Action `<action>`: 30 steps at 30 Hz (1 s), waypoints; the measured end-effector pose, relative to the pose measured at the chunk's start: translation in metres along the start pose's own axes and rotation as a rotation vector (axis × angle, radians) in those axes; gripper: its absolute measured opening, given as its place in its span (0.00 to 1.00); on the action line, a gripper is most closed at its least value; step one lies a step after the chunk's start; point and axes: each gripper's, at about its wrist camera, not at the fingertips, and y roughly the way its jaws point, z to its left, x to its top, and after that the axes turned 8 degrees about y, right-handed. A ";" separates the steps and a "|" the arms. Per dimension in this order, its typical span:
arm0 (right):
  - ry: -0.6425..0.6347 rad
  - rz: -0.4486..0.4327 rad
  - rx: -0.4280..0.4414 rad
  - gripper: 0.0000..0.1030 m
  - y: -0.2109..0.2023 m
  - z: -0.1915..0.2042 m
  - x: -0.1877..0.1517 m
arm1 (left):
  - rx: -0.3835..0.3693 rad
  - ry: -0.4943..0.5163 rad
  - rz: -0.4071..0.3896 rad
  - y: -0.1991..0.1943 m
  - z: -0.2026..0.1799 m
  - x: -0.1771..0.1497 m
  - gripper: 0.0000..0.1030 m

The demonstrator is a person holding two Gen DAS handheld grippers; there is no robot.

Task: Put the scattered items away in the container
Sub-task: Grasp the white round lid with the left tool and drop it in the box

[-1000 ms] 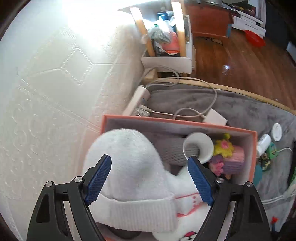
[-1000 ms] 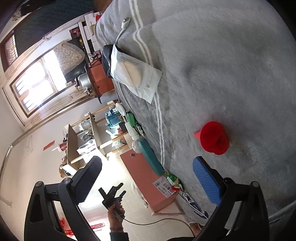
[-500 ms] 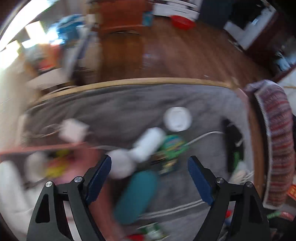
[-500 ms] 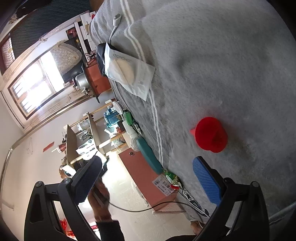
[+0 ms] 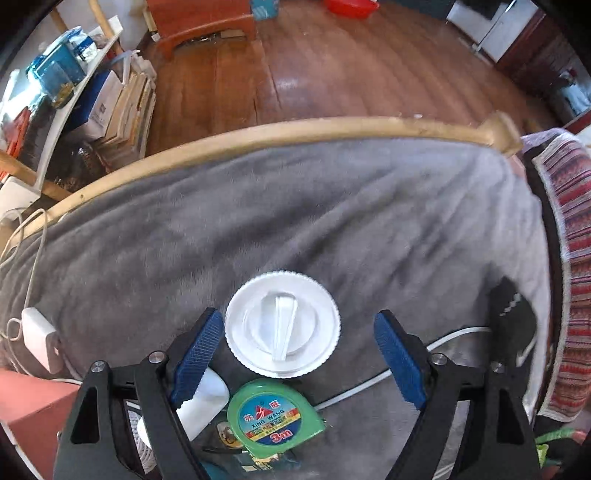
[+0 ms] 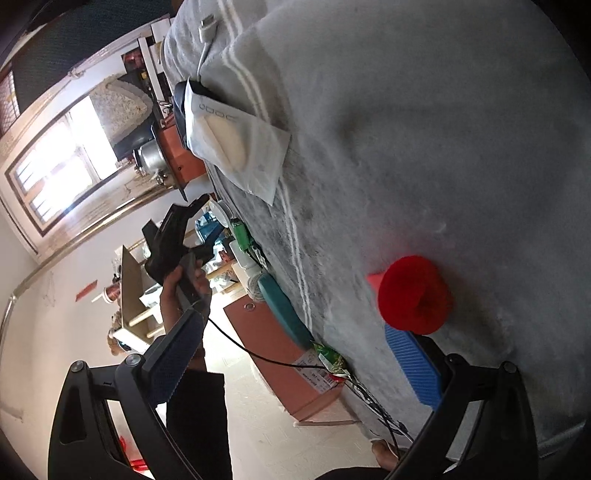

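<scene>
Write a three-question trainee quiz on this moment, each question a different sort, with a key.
1. True or false: the left gripper is shut on the white lid.
2. Which item lies nearest the right gripper? A: red funnel; B: white pouch; C: cable plug.
3. Fill in: the green tape measure reads ___ m.

Key: 1 false, it is open with the lid between its fingers; 2 A; 3 three.

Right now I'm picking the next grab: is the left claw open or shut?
Open. The left claw has its blue pads spread wide, flanking the white lid without touching it.
</scene>
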 end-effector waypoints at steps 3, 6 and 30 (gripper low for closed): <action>-0.007 0.005 -0.004 0.96 0.000 0.001 -0.002 | -0.019 0.006 -0.013 -0.013 -0.001 -0.009 0.60; -0.002 0.005 0.000 0.96 -0.002 -0.001 -0.001 | -0.038 0.036 -0.047 -0.053 -0.007 -0.024 0.60; 0.044 -0.029 0.080 0.96 -0.023 0.000 -0.010 | 0.403 -0.442 -0.188 -0.261 0.288 -0.221 0.79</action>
